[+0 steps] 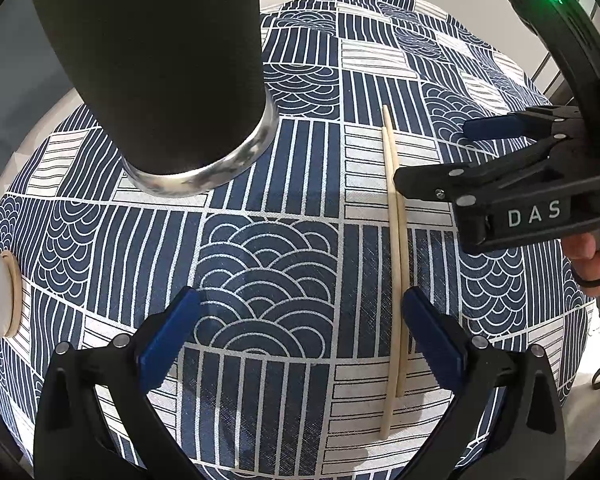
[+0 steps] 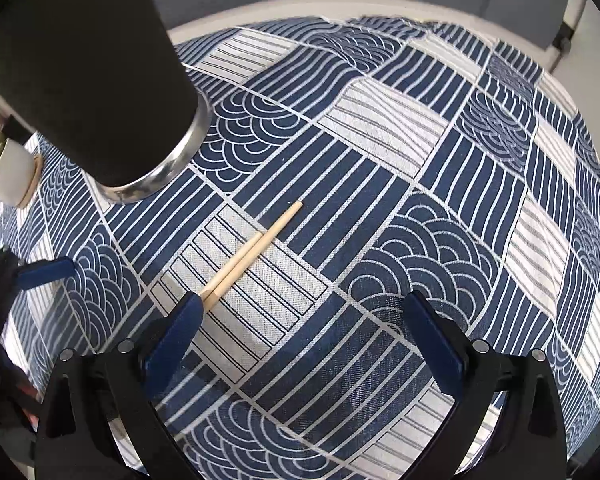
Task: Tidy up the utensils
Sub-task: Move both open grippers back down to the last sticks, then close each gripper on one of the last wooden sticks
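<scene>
At the bottom of the left wrist view, the left gripper spreads its blue-padded fingers wide above the navy-and-white patterned tablecloth, its right pad just beside the pair of pale wooden chopsticks lying flat, right of centre. Above them at the right edge, the right gripper gapes empty over the chopsticks. The tall black cylindrical tumbler with a steel base stands upper left, and a white plant pot sits at the left edge of the right wrist view.

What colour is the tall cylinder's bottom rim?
Shiny silver metal below the tall matte black cylinder; clearest in left wrist view.
</scene>
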Demonstrator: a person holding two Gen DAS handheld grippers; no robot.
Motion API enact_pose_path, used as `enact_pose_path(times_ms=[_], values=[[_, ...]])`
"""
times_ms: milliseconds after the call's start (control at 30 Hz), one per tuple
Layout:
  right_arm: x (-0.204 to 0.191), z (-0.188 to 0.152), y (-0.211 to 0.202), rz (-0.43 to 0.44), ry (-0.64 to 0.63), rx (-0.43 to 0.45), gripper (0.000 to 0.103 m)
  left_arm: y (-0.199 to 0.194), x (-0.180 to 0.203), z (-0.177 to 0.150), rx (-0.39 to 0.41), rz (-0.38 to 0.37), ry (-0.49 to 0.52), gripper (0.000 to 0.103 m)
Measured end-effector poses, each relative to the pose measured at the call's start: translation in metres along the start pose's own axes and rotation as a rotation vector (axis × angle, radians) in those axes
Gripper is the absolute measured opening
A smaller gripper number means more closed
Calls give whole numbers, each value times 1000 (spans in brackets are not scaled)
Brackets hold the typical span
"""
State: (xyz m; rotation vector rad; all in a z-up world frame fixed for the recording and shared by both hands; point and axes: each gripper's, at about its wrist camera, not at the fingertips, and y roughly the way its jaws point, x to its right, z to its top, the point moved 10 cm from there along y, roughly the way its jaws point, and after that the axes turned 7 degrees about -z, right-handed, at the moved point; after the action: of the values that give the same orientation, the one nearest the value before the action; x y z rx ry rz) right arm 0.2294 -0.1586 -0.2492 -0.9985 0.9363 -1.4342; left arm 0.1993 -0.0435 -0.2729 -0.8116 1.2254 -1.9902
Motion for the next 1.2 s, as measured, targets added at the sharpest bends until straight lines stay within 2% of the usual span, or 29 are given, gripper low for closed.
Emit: enact_pose_path(times_ms=[100,167,367,567,633,733,800,833,867,900,933,1000,1033,1200], values=[[0,4,4,-26,43,-50,97,2,-3,1,-4,17,20,99],[0,5,8,-77,26,-59,96,2,-3,2,-1,32,42,99],[-3,1,18,-76,47,-62,97,-6,-4,3,-2,33,30,99],[3,-18,23,-70,35,-111,96,-1,-5,4,16,50,-8,99],[11,-30,21,-70,31,-109,93,1,-6,4,16,53,-23,99],[14,-38,16,-65,12,-86,73,5,-6,9,10,74,-73,99],[19,-43,12,-65,12,-79,53,6,-5,11,1,84,-93,99],[22,-45,11,-65,13,-75,49,7,-4,12,-1,86,-99,99],[24,-48,11,-66,17,-72,40,7,-3,12,-2,87,-101,98],[27,-49,8,-68,22,-70,29,6,-2,12,-2,86,-99,95],[29,-52,6,-67,28,-68,24,5,0,11,-1,84,-92,93],[36,-53,8,-67,31,-68,9,3,5,10,-1,78,-77,81],[39,-54,9,-65,32,-71,6,1,10,10,-5,71,-62,77],[52,-58,15,8,87,-87,5,-3,31,9,-12,39,-22,35]])
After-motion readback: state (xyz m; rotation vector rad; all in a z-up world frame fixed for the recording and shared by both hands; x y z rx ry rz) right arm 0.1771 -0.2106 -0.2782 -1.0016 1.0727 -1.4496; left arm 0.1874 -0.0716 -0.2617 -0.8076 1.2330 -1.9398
